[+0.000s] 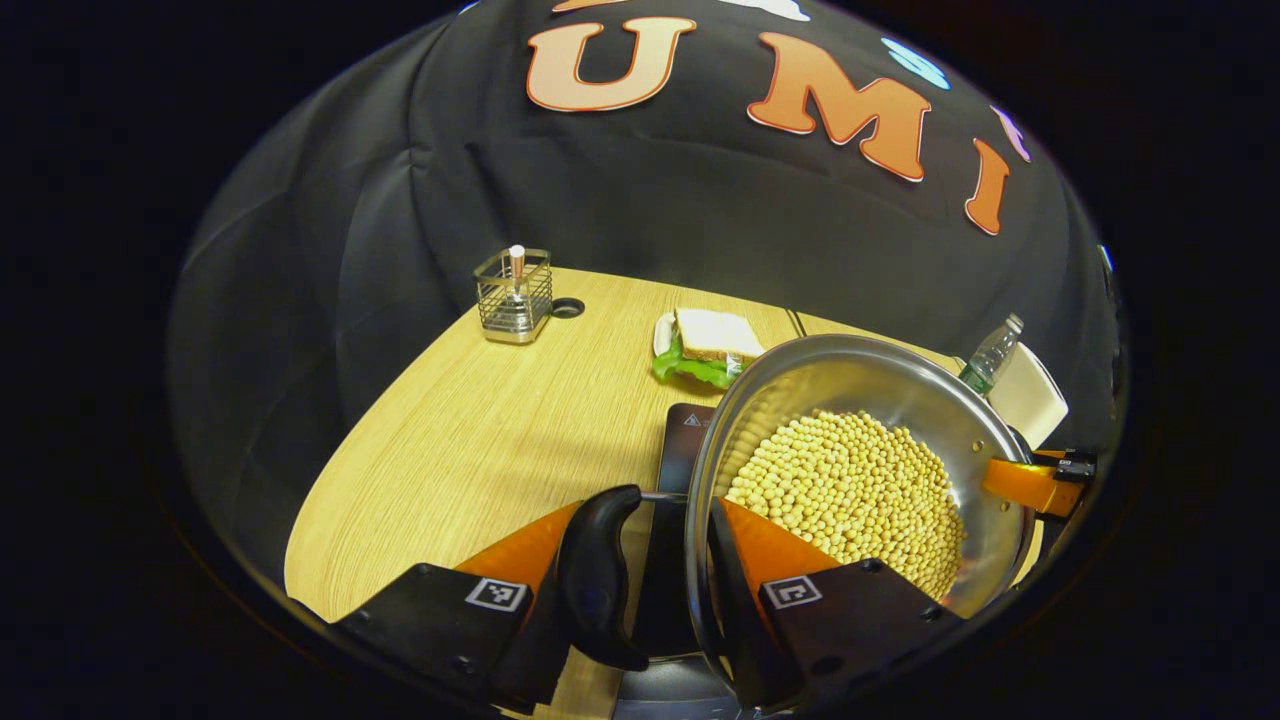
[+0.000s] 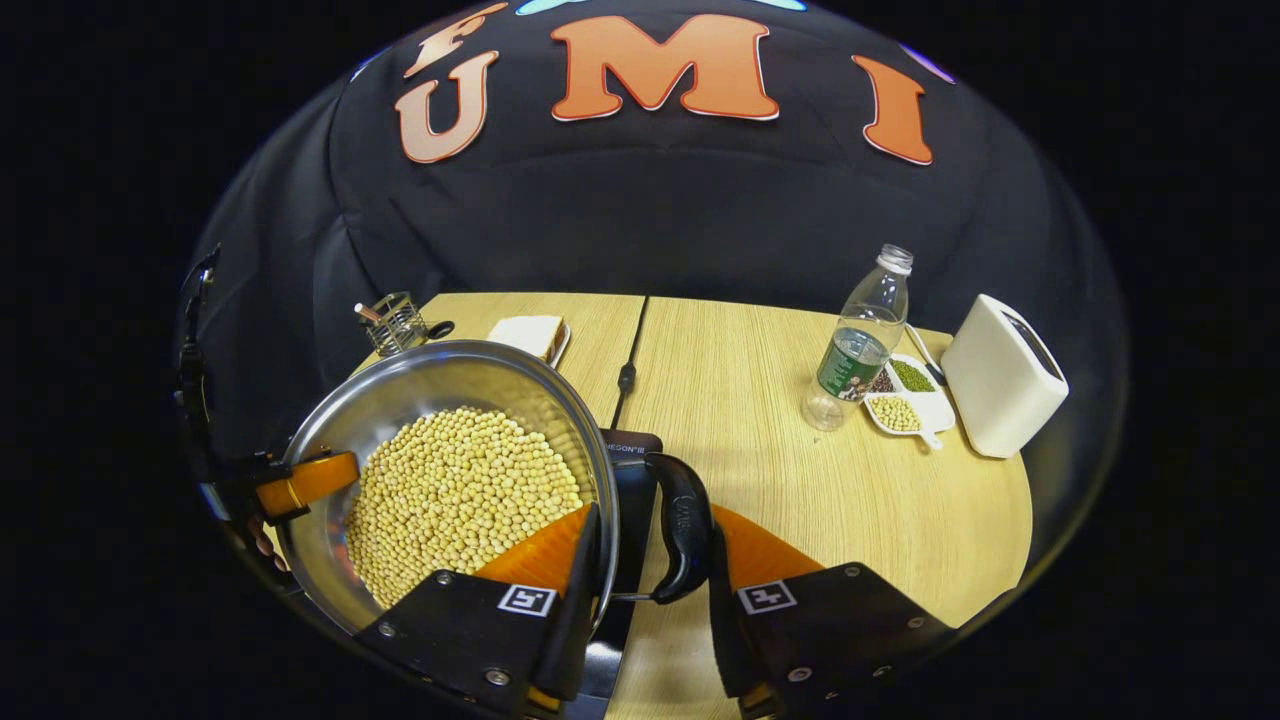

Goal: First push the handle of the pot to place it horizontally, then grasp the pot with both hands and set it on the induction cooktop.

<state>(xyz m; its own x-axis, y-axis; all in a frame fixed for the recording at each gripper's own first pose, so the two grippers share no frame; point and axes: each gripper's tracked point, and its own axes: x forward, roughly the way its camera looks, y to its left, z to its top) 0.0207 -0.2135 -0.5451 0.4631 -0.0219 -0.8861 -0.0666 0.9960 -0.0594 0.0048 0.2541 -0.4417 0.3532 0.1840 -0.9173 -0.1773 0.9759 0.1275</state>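
In the left gripper view, our left gripper [image 1: 650, 560] clamps the handle and rim of the round steel pot of yellow beans [image 1: 850, 470], which hangs above the black induction cooktop [image 1: 690, 440]. In the right gripper view, our right gripper [image 2: 650, 560] clamps the opposite handle; we judge that only the lowering remains.

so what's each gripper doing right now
left gripper: closed on the pot rim and side handle.
right gripper: closed on the pot's opposite rim and handle.
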